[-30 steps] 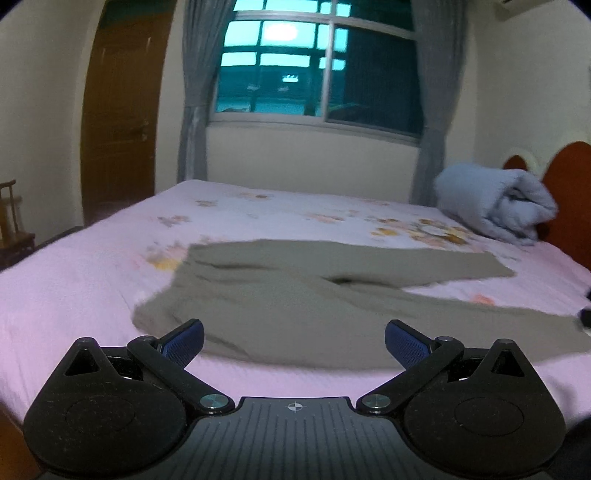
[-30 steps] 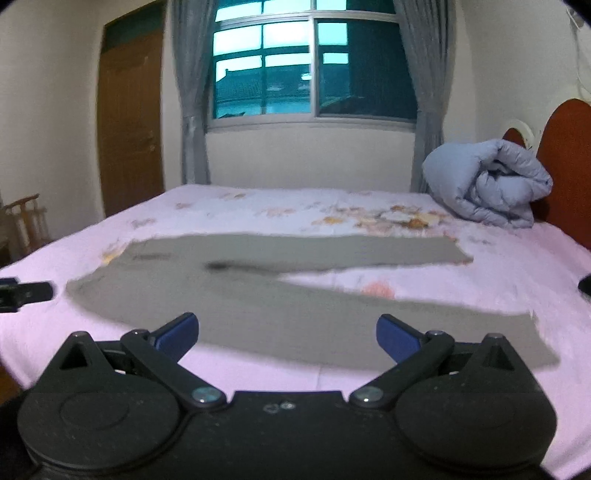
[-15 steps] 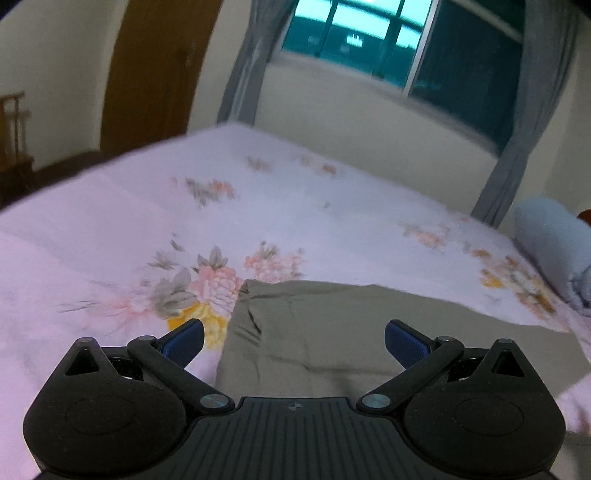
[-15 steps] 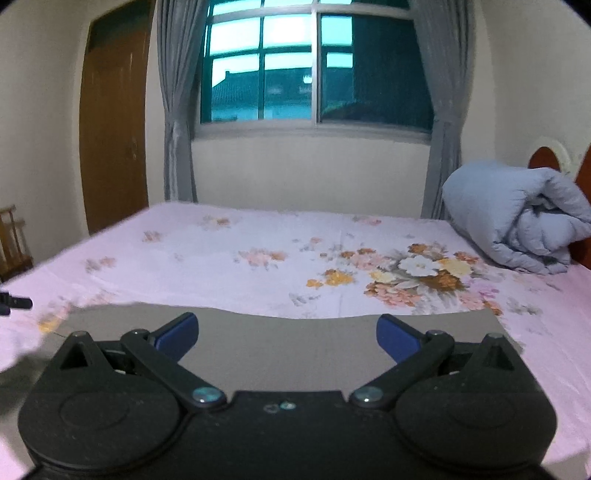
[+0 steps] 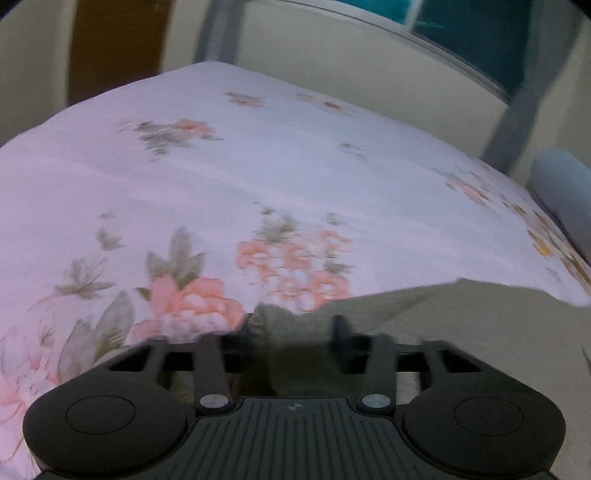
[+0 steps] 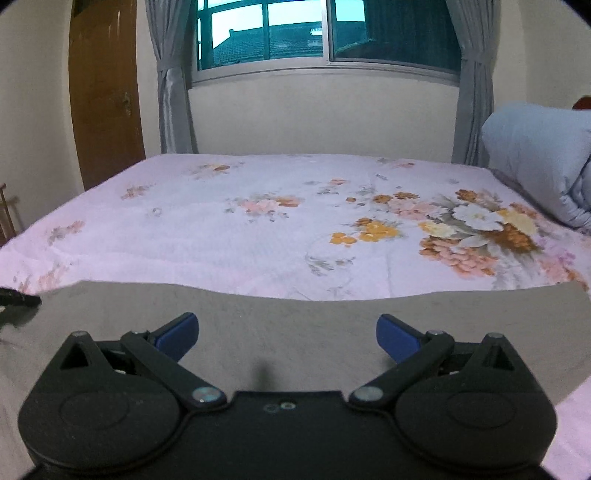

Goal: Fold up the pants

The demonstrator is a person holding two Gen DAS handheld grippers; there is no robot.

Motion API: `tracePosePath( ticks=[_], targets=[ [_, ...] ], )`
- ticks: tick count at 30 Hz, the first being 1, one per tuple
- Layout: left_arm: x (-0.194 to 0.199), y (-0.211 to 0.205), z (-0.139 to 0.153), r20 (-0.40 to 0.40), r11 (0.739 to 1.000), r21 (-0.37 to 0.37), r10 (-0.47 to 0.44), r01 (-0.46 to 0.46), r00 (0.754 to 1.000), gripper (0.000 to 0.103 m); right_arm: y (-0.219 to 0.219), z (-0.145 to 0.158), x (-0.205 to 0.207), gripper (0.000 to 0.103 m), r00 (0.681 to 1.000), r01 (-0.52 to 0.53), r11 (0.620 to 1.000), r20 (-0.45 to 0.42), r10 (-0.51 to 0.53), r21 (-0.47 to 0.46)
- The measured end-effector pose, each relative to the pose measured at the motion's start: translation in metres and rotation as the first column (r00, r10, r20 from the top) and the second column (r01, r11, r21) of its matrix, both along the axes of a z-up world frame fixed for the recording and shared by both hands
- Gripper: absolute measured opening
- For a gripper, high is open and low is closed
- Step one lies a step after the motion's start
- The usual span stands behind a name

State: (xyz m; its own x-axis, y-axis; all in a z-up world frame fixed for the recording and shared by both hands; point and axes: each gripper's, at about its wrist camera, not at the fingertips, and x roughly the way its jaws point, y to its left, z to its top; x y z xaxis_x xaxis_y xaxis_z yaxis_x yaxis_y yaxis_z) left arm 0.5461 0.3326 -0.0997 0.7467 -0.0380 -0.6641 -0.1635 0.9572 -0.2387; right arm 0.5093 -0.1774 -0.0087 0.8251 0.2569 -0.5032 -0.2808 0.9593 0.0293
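Both grippers have swept in low over the bed since a second ago, when the whole olive-grey pants lay spread in front of them; only the far edge of the fabric shows past each tool at present. At the corner of the pants (image 5: 461,314), the left gripper (image 5: 295,330), earlier spread wide, is closing its jaws, and a bunched fold of the cloth stands up between its dark fingers (image 5: 341,338), which appear to pinch it, though motion blur in the left wrist view softens the contact. That corner lies on the pink floral bedsheet (image 5: 258,177), with a printed peach flower just beyond the pinched fold. Over to the right, the right gripper (image 6: 287,332) hangs above a flat stretch of the pants (image 6: 288,314) with its blue-padded fingers (image 6: 177,332) set wide apart and nothing between them; whether the pads touch the cloth cannot be told. The fabric's far edge runs across the right wrist view as a nearly straight line against the bedsheet (image 6: 258,221). At the left margin of that view a dark tip of the other tool rests at the cloth's edge. A rolled blue-grey quilt (image 6: 535,155) sits at the right of the bed, well apart from the pants, under a curtained window (image 6: 317,33).
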Motion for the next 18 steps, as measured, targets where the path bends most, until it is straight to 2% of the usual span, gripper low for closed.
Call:
tracePosePath(
  ticks=[3, 6, 9, 10, 11, 16, 18],
  targets=[
    [-0.005, -0.004, 0.01, 0.044, 1.0, 0.003, -0.021, 0.021, 0.999, 0.022, 0.003, -0.004, 0.012, 0.097, 1.0, -0.005, 1.0, -0.016, 0.005, 0.002],
    [-0.017, -0.002, 0.026, 0.138, 0.999, -0.041, -0.023, 0.029, 0.99, 0.021, 0.009, -0.007, 0.025, 0.094, 0.998, -0.042, 0.999, -0.038, 0.041, -0.012],
    [-0.036, 0.0, 0.044, 0.224, 0.995, -0.083, -0.038, 0.058, 0.974, 0.021, 0.022, -0.011, 0.043, 0.087, 0.992, -0.117, 0.992, -0.062, 0.114, -0.055],
    [-0.043, 0.001, 0.05, 0.241, 0.994, -0.088, -0.046, 0.069, 0.97, 0.021, 0.027, -0.013, 0.051, 0.08, 0.988, -0.143, 0.987, -0.072, 0.138, -0.073],
    [-0.053, 0.002, 0.056, 0.256, 0.993, -0.09, -0.055, 0.081, 0.965, 0.021, 0.032, -0.015, 0.059, 0.073, 0.982, -0.181, 0.98, -0.08, 0.174, -0.085],
    [-0.072, 0.006, 0.072, 0.286, 0.99, -0.074, -0.09, 0.116, 0.954, 0.021, 0.058, -0.028, 0.09, 0.06, 0.943, -0.33, 0.918, -0.109, 0.313, -0.218],
    [-0.074, 0.007, 0.075, 0.291, 0.99, -0.068, -0.097, 0.121, 0.952, 0.021, 0.06, -0.033, 0.099, 0.06, 0.929, -0.369, 0.896, -0.123, 0.348, -0.247]
  ],
)
